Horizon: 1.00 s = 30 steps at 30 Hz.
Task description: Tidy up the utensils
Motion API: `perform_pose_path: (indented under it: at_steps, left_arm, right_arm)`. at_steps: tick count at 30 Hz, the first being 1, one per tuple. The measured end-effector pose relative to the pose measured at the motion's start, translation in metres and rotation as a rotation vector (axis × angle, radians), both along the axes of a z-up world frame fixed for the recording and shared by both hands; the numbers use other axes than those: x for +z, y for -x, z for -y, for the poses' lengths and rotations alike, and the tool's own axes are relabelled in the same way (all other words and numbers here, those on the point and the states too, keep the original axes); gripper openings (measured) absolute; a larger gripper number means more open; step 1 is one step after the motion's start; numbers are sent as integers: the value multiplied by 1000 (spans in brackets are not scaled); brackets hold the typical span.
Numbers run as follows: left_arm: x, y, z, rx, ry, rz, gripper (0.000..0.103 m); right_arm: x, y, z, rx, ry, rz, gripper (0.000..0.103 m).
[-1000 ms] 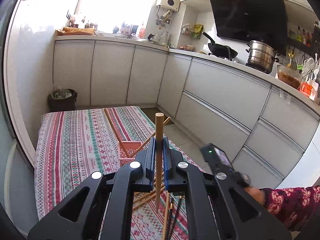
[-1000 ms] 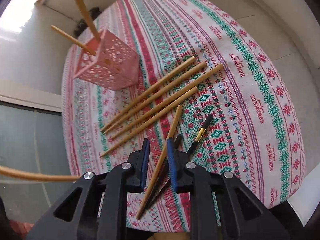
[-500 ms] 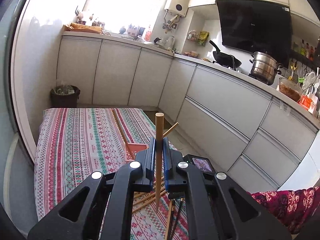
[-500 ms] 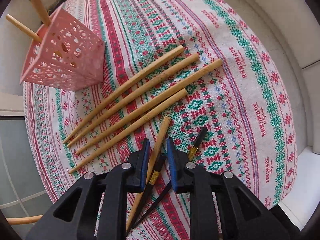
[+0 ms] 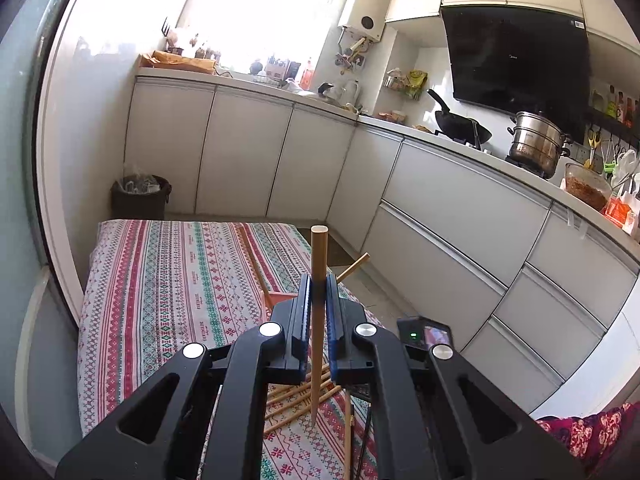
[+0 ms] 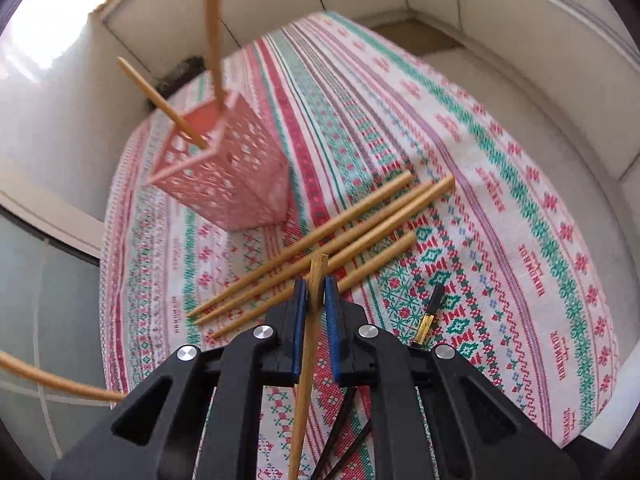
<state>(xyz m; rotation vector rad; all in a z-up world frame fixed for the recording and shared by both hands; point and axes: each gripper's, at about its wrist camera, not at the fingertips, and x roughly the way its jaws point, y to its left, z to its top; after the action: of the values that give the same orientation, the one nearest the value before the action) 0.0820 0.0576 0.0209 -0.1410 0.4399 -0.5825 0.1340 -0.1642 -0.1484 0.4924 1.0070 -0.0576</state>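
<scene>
Pink basket (image 5: 280,296) mostly hidden behind the left hand-held gripper (image 5: 316,294). Black chopsticks (image 6: 430,312) partly covered by the right hand-held gripper (image 6: 316,294), lower ends cut off at the frame bottom. Tall chopstick in basket (image 6: 212,20) blurred, top cut off. Bottles on the far counter (image 5: 256,78) too small to be identified.

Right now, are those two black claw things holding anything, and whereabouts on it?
Yes, each holds one wooden chopstick. The left gripper clamps its upright chopstick below the blunt top end. The right gripper clamps another chopstick near its blunt end.
</scene>
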Motion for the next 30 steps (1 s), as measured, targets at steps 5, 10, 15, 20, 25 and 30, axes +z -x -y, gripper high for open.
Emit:
perform_pose_path:
  at_steps: [5,10,15,20,25,30]
  left_arm:
    - [6,11,8,-5,-20,33,6]
    - [12,19,18,-17,-42,51,6]
    - [18,20,25,-13,-60,55,6]
    - [27,15,30,6,-63,61,6]
    - [48,3,36,37,-54,109,6]
    - [64,-16,49,57,-60,158,6]
  right_arm:
    - [60,46,-10,59,42,231,9]
    - [106,84,-13,111,51,381,8]
    - [142,100,-15,140,51,448,8]
    - [186,104,-8,156,75,511,8]
    - [224,90,-2,157,119,566,8]
    - [249,64,3,147,139,624,8]
